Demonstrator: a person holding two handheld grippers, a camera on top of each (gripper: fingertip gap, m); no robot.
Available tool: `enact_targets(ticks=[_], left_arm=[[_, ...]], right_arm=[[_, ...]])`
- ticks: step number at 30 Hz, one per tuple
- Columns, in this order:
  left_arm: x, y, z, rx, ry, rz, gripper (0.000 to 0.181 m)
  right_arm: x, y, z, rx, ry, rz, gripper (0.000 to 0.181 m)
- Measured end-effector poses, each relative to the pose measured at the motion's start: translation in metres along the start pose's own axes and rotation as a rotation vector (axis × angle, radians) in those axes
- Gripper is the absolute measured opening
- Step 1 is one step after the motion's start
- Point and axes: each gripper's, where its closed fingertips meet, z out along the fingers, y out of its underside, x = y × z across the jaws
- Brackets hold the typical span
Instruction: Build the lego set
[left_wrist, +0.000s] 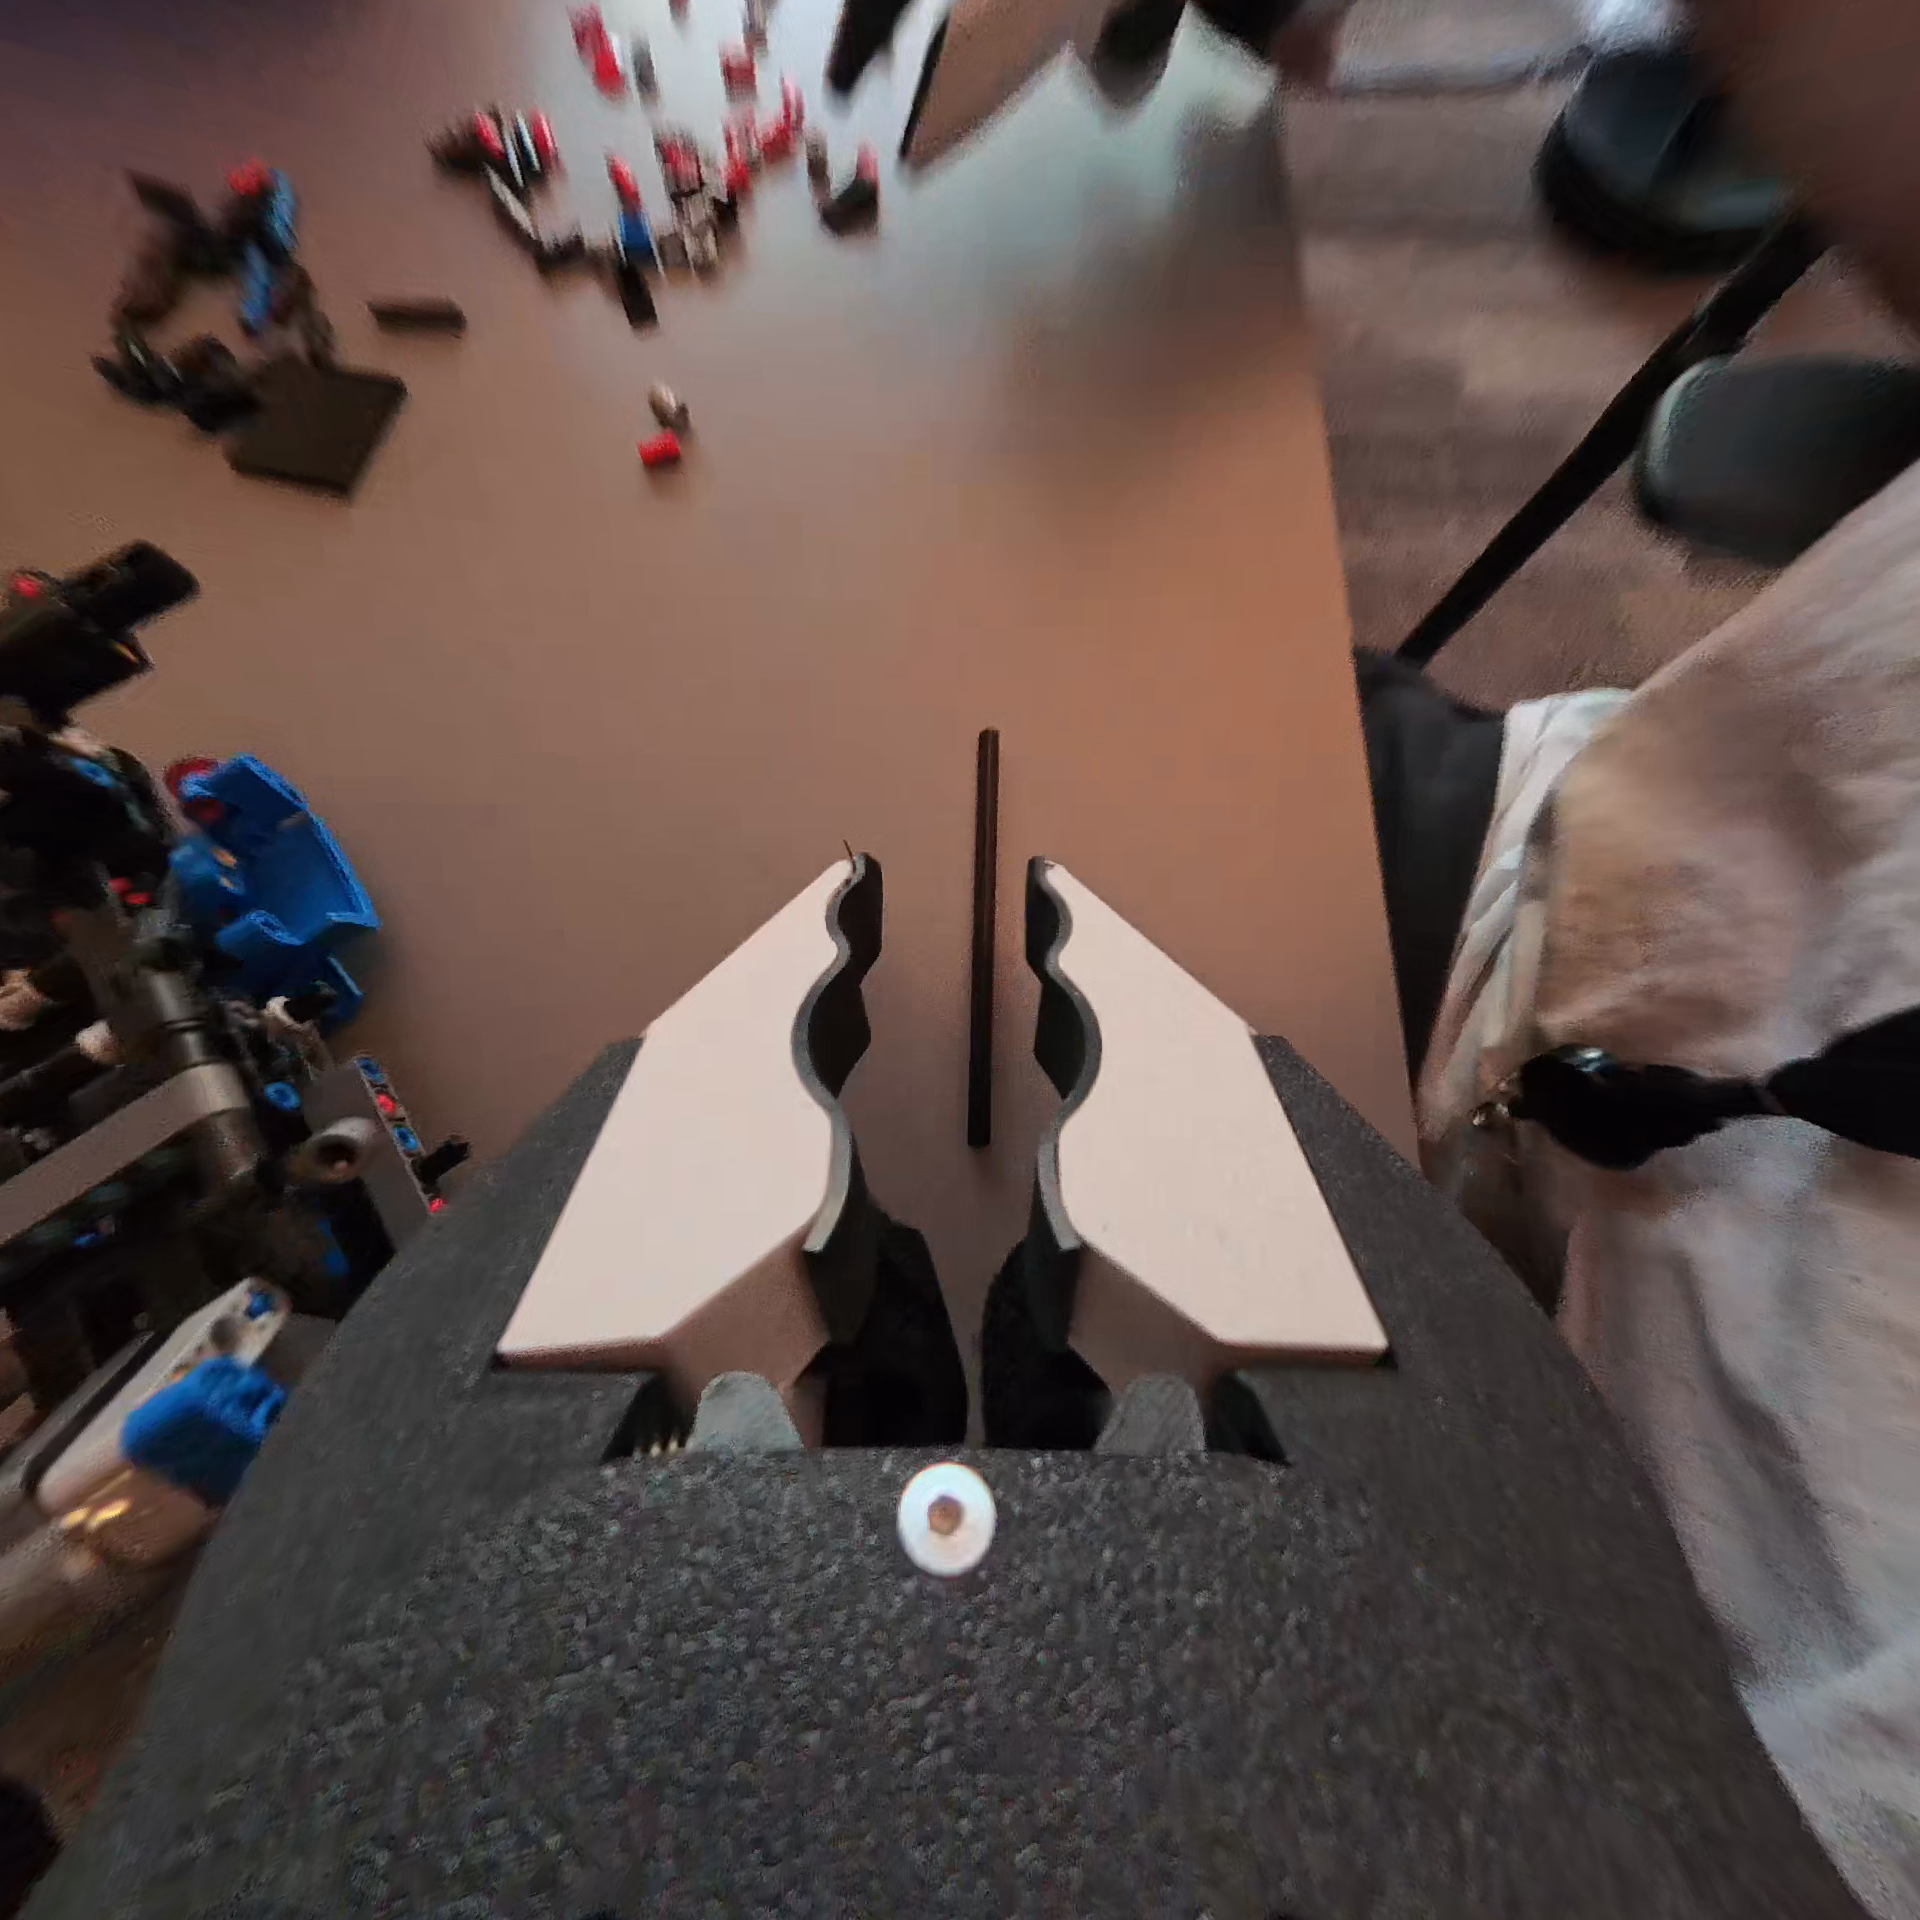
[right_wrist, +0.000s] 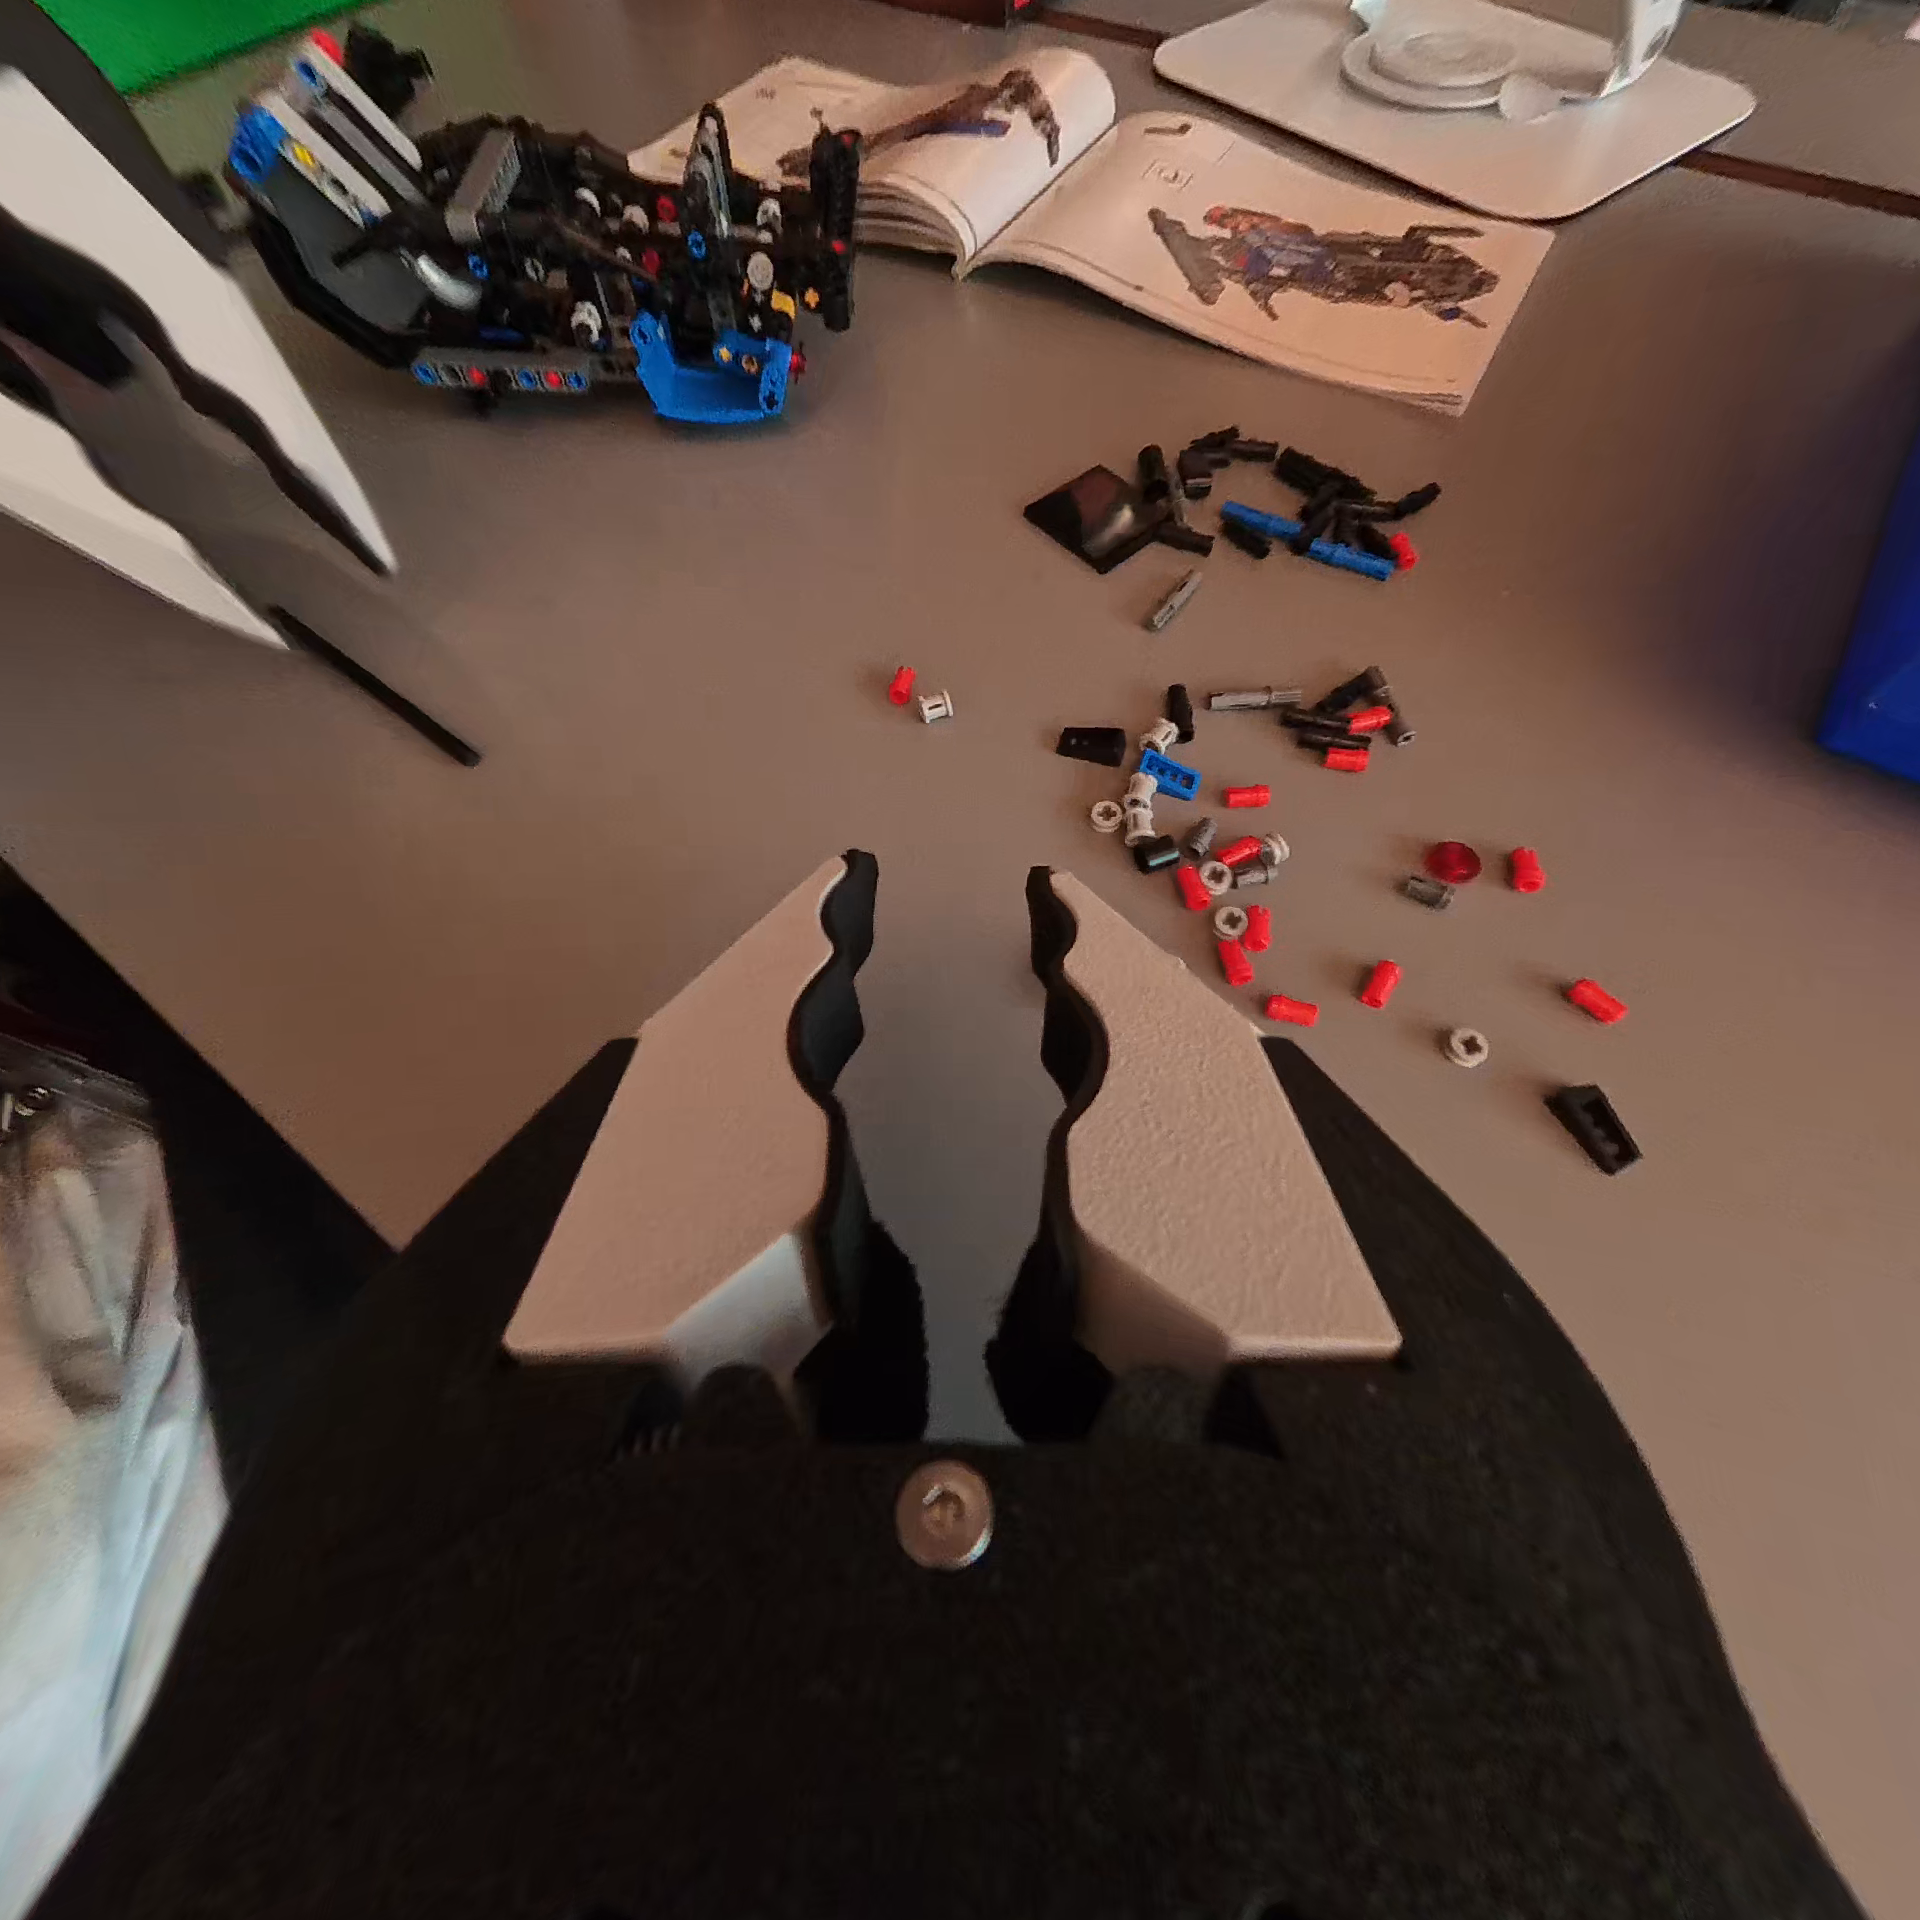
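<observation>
Left wrist view: your left gripper (left_wrist: 954, 868) is spread, straddling the long black axle (left_wrist: 983, 935) on the table (left_wrist: 727, 644), lined up lengthwise, prob for a pinch; nothing gripped yet. Half-built model (left_wrist: 156, 987) at 9 o'clock.

Right wrist view: right gripper (right_wrist: 952, 871) spread, empty, parked. Loose pins (right_wrist: 1247, 831) at 2 o'clock, model at 11, open instruction booklet (right_wrist: 1195, 208) at 1, kept in reach

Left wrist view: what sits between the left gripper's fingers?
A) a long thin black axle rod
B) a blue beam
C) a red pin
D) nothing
A: the long thin black axle rod lies on the brown tabletop in the gap of the left gripper, whose jaws stand apart and do not touch it.
</observation>
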Motion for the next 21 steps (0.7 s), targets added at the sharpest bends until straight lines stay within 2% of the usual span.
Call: enact_targets(ticks=[3,6,8,15,19,21], left_arm=[[0.004,-0.014,-0.018,0.214,0.045,0.002,0.023],[0.007,-0.019,-0.031,0.32,0.119,-0.072,0.022],[0.01,-0.018,-0.034,0.32,0.176,-0.094,0.022],[0.016,-0.007,-0.026,0.255,0.209,-0.086,0.022],[0.022,-0.003,-0.02,0.222,0.201,-0.044,0.022],[0.023,0.0,-0.018,0.208,0.198,-0.035,0.022]], right_arm=[[0.001,0.003,0.016,-0.071,0.005,-0.049,0.029],[0.001,0.002,0.035,-0.122,-0.012,-0.091,0.027],[0.002,-0.001,0.046,-0.143,-0.034,-0.106,0.026],[-0.006,-0.01,0.07,-0.186,-0.148,-0.18,0.023],[-0.006,-0.009,0.076,-0.201,-0.142,-0.254,0.017],[-0.004,-0.006,0.078,-0.214,-0.129,-0.283,0.008]])
